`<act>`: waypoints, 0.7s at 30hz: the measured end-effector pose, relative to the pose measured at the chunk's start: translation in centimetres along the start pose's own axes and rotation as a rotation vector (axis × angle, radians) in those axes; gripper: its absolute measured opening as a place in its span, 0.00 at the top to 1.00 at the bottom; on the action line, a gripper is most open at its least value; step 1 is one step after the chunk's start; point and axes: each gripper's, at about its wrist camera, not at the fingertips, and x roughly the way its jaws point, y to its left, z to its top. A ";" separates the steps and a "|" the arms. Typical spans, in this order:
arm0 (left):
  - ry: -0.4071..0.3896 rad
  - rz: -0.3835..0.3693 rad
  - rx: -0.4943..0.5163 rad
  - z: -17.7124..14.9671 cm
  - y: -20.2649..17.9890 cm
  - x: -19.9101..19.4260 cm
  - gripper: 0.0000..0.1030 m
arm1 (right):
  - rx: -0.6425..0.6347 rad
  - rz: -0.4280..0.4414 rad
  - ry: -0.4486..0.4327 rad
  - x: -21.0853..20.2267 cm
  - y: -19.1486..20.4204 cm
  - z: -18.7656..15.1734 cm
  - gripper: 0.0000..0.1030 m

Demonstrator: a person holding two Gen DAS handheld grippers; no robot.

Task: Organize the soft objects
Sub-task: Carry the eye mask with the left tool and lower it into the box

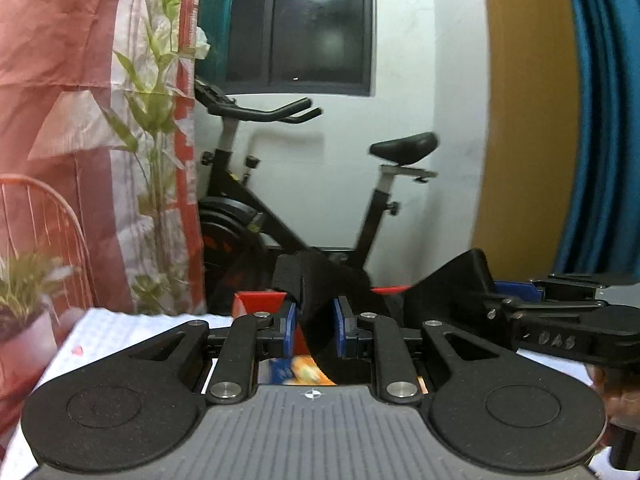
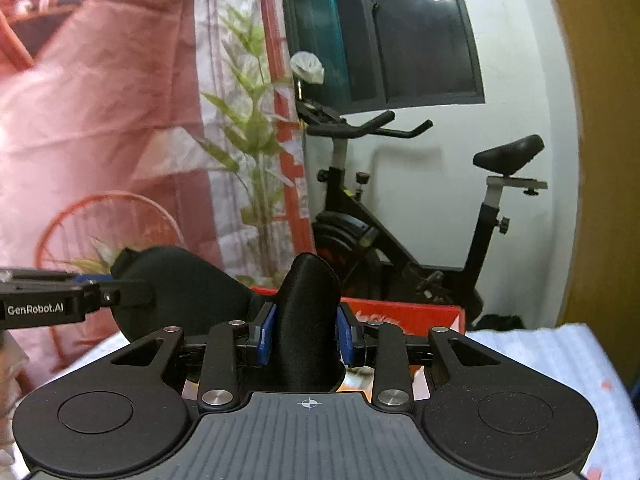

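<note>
A black soft eye mask is held up between both grippers above the table. My left gripper [image 1: 316, 330] is shut on one end of the black mask [image 1: 316, 292], which folds between the blue pads. My right gripper [image 2: 306, 334] is shut on the other end of the mask [image 2: 308, 320]. In the left wrist view the right gripper [image 1: 560, 320] reaches in from the right with the mask's other lobe [image 1: 452, 284]. In the right wrist view the left gripper [image 2: 52, 304] reaches in from the left by the mask's lobe [image 2: 180, 292].
A red box [image 2: 404, 312] sits on the white padded table [image 2: 560, 360] just beyond the grippers; it also shows in the left wrist view [image 1: 260, 300]. An exercise bike [image 1: 304, 200], a plant [image 1: 156, 120], an orange wire chair [image 2: 108, 224] and pink curtains stand behind.
</note>
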 end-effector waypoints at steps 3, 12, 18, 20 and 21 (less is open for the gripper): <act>0.078 0.034 0.030 0.5 -0.6 3.8 0.80 | -0.047 -0.044 0.081 4.6 0.1 1.1 0.72; 0.236 0.027 0.067 -0.7 0.2 9.8 0.80 | -0.006 -0.110 0.344 13.4 -1.4 -0.4 0.71; 0.286 0.007 0.039 -1.9 1.2 10.7 0.72 | 0.004 -0.133 0.393 15.0 -2.0 -1.9 0.62; 0.286 -0.004 0.029 -2.0 1.6 10.4 0.58 | 0.009 -0.157 0.395 15.1 -2.2 -2.2 0.58; 0.285 -0.011 0.022 -1.8 1.8 10.5 0.48 | 0.018 -0.160 0.391 15.1 -2.4 -2.3 0.53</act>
